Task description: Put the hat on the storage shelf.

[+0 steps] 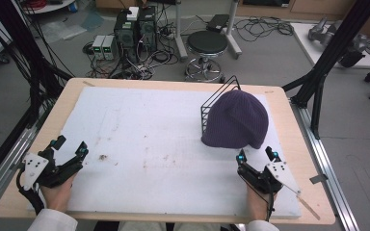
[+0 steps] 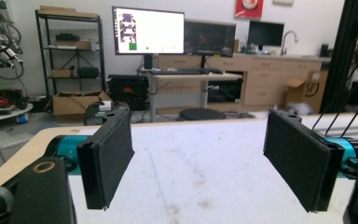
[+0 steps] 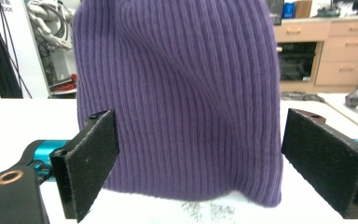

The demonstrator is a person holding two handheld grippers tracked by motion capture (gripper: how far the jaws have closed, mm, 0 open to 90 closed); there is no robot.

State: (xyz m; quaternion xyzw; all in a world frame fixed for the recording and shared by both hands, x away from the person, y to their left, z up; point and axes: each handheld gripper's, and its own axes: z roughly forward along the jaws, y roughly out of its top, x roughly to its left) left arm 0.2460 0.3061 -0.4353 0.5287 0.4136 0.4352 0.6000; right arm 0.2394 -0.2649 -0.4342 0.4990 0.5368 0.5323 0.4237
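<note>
We held both claws wide and empty: the left claw [image 1: 68, 146] over bare counter [image 1: 139, 139], the right claw [image 1: 256, 155] just short of the purple beanie [image 1: 236, 120] draped on the wire rack [image 1: 212, 107]. Next, probably, closing on its hem.

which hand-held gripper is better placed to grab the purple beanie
Right. The right hand-held gripper sits open just before the purple beanie, jaws either side of it. The left hand-held gripper is across the table.

place: robotics lab — evidence: monitors [image 2: 148, 31] | computer towers [image 1: 136, 29] | floor cables [image 1: 262, 25] — metal shelving [image 2: 70, 51]
</note>
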